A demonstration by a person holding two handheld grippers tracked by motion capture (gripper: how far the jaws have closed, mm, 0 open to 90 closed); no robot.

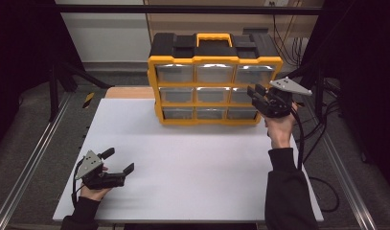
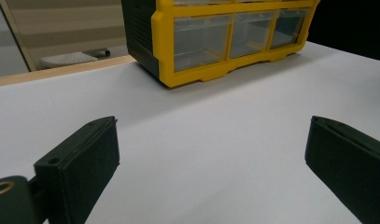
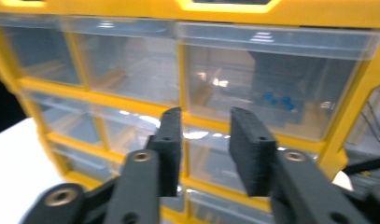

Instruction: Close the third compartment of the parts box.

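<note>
Yellow-and-black plastic drawer cabinet with clear drawers (image 1: 214, 79), placed upper centre of the high view on the white tabletop (image 1: 192, 163); right gripper (image 1: 258, 92) is held at its right-hand drawers, jaws partly apart with nothing clamped, an approach to a drawer being judged in hand. Left gripper (image 1: 120, 161), lower left, is rested wide apart. Alignment on a drawer front is next required; the small blue items (image 3: 278, 100) are blurred.
</note>
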